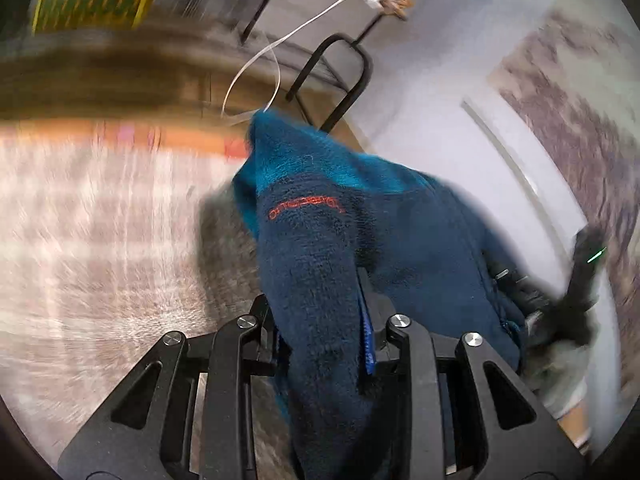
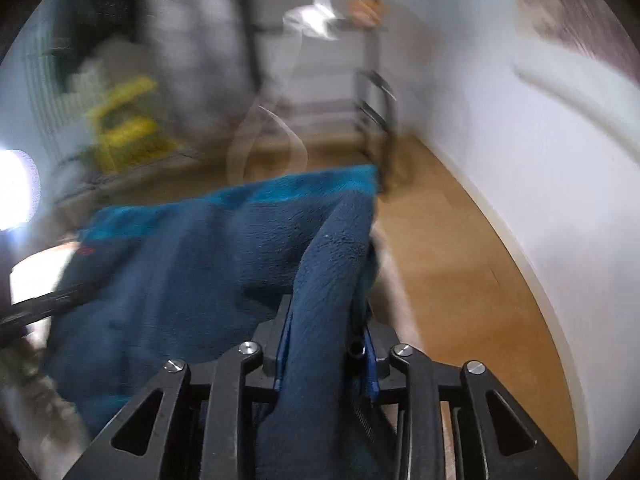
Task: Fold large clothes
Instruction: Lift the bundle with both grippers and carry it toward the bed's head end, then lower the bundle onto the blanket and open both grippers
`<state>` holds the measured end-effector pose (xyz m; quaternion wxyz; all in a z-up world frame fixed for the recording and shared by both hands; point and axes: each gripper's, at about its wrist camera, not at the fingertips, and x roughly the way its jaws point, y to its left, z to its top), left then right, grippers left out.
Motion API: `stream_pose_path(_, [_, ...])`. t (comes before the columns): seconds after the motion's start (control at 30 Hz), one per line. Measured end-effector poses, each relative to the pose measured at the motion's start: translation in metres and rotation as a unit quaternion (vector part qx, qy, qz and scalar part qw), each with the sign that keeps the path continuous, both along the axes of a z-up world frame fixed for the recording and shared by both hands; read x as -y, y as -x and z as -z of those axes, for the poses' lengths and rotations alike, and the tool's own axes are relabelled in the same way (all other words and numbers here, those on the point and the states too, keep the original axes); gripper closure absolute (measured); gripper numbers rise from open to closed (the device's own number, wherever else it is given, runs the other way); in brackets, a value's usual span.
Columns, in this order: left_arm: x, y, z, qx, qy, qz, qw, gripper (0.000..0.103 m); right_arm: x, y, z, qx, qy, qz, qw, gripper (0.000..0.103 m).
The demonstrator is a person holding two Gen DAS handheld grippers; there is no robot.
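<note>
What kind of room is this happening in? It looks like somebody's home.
Probably a room in a home, though the pictures are blurred. There is a wooden floor, a white wall with a skirting board, a pale patterned rug, and a blue fleece garment being handled.

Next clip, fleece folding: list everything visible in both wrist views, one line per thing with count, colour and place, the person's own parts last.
fleece garment: one, dark blue with a teal band and orange stitched lettering, stretched between both claws.
patterned rug: one, pale pinkish grey, left in the left wrist view, blurred.
wooden floor: light brown, right of the garment in the right wrist view.
wall: white, along the right side.
black metal frame: one, standing on the floor beyond the garment.
white strap: one, looping down from above.
yellow-green object: one, far left, too blurred to identify.
left claw: black, clamped on a fleece fold.
right claw: black, clamped on a fleece fold.
</note>
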<state>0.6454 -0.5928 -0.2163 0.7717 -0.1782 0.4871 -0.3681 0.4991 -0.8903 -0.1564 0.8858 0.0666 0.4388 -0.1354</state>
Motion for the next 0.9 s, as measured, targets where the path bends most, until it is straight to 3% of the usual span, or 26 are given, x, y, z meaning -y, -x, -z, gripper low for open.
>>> stream_pose_path(0.17, [0.007,0.004,-0.005,0.042,-0.025,0.001,0.9988,0.073,0.007,0.004,0.021,0.025,-0.005,0.012,1.0,0.066])
stream_pose_path(0.23, [0.007,0.004,-0.005,0.047,-0.03,-0.004,0.9984,0.07,0.013,0.008,0.022,0.031,-0.005,0.021,0.999,0.052])
stream_pose_path(0.3, [0.009,0.006,-0.007,0.059,-0.046,-0.012,0.9971,0.059,0.017,0.01,0.02,0.029,0.007,0.035,0.999,0.042])
stream_pose_path(0.4, [0.01,0.017,-0.015,0.085,-0.074,-0.019,0.9934,0.052,0.017,0.014,0.012,0.036,0.014,0.047,0.998,0.04])
stream_pose_path(0.6, [-0.011,0.047,-0.042,0.086,-0.085,-0.02,0.9925,0.052,0.01,0.037,-0.028,0.066,0.017,0.067,0.995,0.04])
stream_pose_path(0.7, [-0.028,0.073,-0.075,0.113,-0.096,-0.016,0.9887,0.052,0.003,0.058,-0.056,0.084,0.003,0.072,0.994,0.04])
stream_pose_path(0.9, [-0.063,0.133,-0.149,0.161,-0.092,-0.017,0.9826,0.052,-0.04,0.094,-0.127,0.109,0.019,0.051,0.993,0.04])
